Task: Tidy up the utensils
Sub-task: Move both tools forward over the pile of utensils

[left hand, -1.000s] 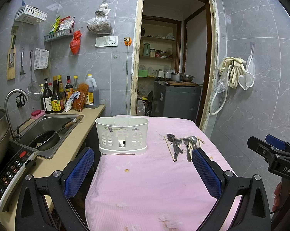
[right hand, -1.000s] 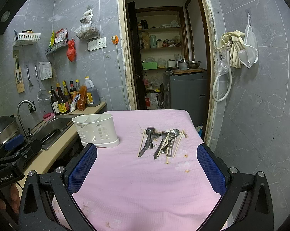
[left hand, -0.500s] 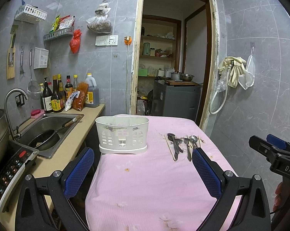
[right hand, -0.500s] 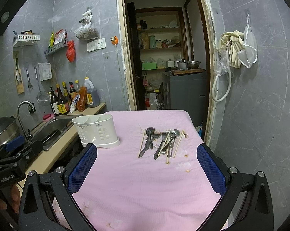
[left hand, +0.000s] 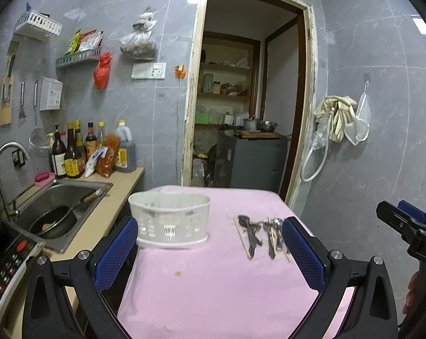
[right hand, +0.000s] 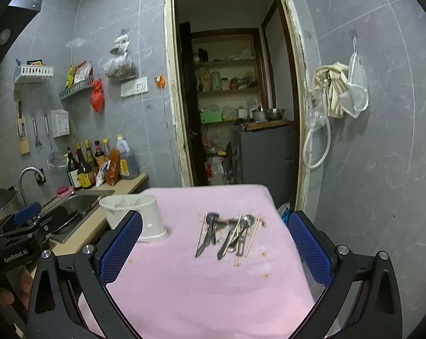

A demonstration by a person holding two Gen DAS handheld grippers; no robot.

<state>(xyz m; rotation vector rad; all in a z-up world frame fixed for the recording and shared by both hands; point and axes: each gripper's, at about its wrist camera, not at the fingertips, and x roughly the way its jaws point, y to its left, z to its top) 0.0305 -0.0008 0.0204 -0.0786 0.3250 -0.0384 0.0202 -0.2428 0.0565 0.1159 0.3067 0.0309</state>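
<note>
Metal spoons and pale chopsticks, one loose pile of utensils [right hand: 229,234] on pink tablecloth [right hand: 201,285], right of white holder [right hand: 136,220]. Blurred; pieces overlapping, count unclear. Left gripper [left hand: 210,250] and right gripper [right hand: 215,250] both spread wide, holding nothing.

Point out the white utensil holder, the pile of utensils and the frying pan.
white utensil holder [left hand: 170,220]: left wrist view, front wall.
pile of utensils [right hand: 227,233]: right wrist view, middle of the pile.
frying pan [left hand: 53,221]: left wrist view, pan's bowl.
</note>
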